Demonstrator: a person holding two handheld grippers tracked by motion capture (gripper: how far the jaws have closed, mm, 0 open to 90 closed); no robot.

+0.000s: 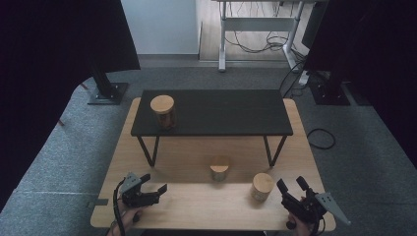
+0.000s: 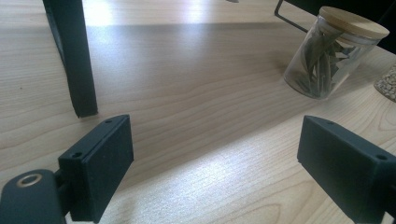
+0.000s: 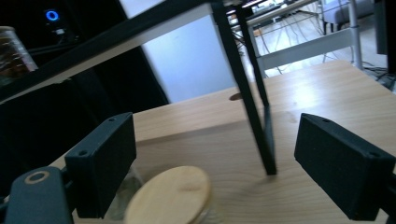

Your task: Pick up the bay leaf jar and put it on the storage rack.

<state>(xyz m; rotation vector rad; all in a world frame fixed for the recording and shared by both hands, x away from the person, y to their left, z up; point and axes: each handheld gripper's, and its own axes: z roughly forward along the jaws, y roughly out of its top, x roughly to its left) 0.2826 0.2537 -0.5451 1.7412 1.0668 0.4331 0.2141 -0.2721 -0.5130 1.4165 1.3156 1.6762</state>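
The left tongs [image 1: 154, 184] rest low at the near left of the desk [image 1: 196, 206], jaws spread with nothing between them, and ahead to their right stands a glass jar of leaves [image 2: 329, 58] with a wooden lid, well apart from them. Further right, the right tongs [image 1: 292, 185] hang with jaws spread and empty just beside a wooden-lidded jar [image 1: 262, 187], whose lid lies low between the jaws in the right gripper view, untouched. A black shelf [image 1: 216, 112] beyond both tongs carries a third jar [image 1: 163, 111].
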